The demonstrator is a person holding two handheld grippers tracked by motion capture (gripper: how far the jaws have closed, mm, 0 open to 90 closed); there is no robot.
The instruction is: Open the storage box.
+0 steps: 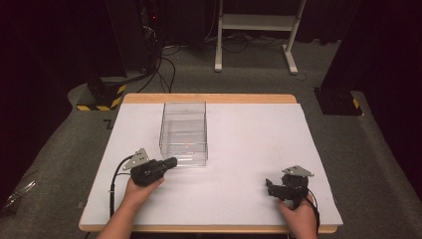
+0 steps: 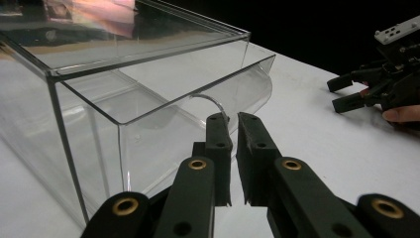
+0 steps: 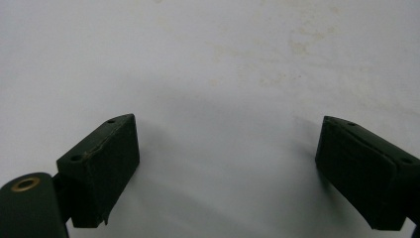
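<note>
I am looking down on one white table (image 1: 239,149) carrying one clear plastic box (image 1: 183,132), which is sitting left of centre, toward the far edge. I am working with two grippers. My left gripper (image 1: 169,162) is lying just at the box's near corner, its jaws drawn almost together with a thin slit between them, pinching nothing; in its own view the tips are sitting beside the box's curved front lip. My right gripper (image 1: 270,186) is resting low on the bare table near the right front, well apart from the box, jaws spread wide over nothing.
</note>
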